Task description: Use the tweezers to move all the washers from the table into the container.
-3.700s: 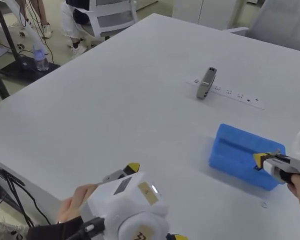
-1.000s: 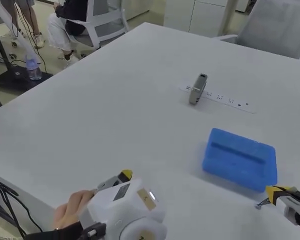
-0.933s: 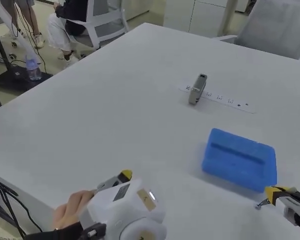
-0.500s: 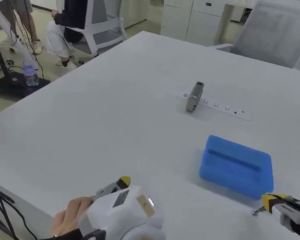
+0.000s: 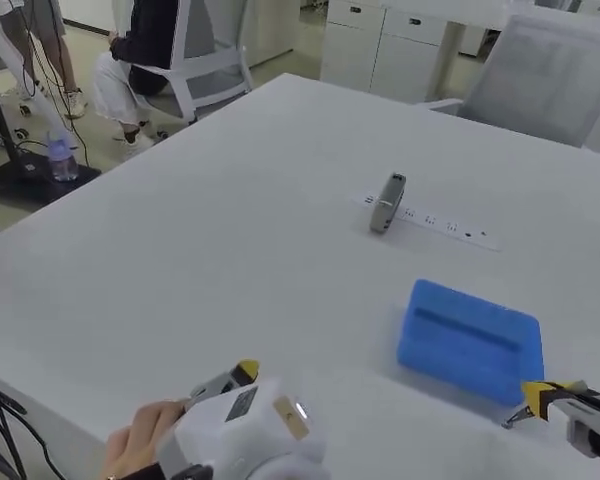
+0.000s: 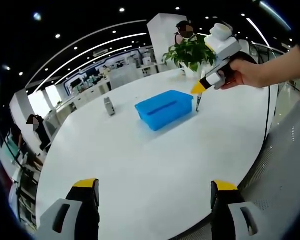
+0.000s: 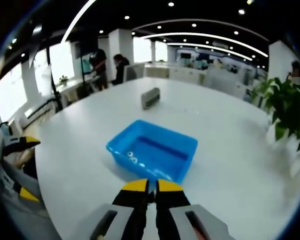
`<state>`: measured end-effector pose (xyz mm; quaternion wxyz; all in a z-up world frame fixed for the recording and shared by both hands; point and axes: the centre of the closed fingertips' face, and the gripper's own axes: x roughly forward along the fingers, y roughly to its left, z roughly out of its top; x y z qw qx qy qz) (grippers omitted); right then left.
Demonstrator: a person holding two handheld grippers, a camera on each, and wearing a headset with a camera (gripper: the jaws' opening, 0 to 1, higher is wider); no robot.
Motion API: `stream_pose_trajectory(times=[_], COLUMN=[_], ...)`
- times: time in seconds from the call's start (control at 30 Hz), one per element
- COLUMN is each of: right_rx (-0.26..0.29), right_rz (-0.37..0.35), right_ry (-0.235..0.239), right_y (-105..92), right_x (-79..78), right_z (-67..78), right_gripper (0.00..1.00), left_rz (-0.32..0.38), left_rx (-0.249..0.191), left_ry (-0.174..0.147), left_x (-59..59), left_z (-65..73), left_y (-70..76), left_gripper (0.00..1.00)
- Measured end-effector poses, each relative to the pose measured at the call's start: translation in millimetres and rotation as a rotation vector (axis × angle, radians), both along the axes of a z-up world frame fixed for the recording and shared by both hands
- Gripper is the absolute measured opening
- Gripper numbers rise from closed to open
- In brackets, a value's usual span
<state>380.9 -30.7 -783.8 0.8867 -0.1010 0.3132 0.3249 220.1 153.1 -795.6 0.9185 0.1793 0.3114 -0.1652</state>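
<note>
White counter (image 5: 230, 250) is carrying everything. Nearest, the left claw (image 6: 154, 184) is gaping wide, holding nothing, well short of the blue container (image 7: 152, 150). The right claw (image 7: 149, 186) is pinching the tweezers (image 6: 197, 102) just before the container's near wall. Small washers (image 7: 131, 157) are lying inside the container. Beyond the container, a grey block (image 5: 387, 202) is standing.

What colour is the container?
Blue. The container shows best in the right gripper view.

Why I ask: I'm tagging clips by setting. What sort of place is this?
Probably an open-plan office: a large white table, an office chair beside it, white cabinets behind, and a potted plant.
</note>
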Motion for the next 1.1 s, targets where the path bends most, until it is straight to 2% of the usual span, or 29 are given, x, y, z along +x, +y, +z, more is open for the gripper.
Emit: stream_pose_trajectory(times=[0.2,0.3,0.47,0.63,0.77,0.97,1.1], right_rx=[0.027,0.047,0.084,0.088,0.074,0.040,0.015], right_rz=[0.011,0.009,0.007,0.010,0.010,-0.003,-0.008], right_ry=[-0.021,-0.041,-0.060,-0.089,-0.103,-0.098,-0.087], right_y=[6.1,6.9,13.4,17.5,20.4,16.3,15.2], right_x=[0.1,4.1,12.3,16.7,26.9,40.6,50.1], right_z=[17.9,31.7,44.8,57.6,53.8,45.1,32.4], right_gripper=[0.01,0.01,0.01,0.01,0.01,0.01,0.01], left_rz=[0.002,-0.003,-0.005,0.001,0.003,0.003,0.004], left_rx=[0.008,0.001,0.003,0.005,0.005,0.012,0.016], left_ry=[0.003,0.001,0.003,0.004,0.008,0.014,0.018], left_x=[-0.1,-0.2,-0.5,-0.3,-0.1,-0.7,-0.7], left_z=[-1.0,-0.5,-0.7,-0.9,-1.5,-2.8,-3.8], left_y=[1.1,-0.5,-0.8,0.5,1.0,1.5,1.9], left_gripper=[0.94,0.95,0.95,0.94,0.94,0.94,0.94])
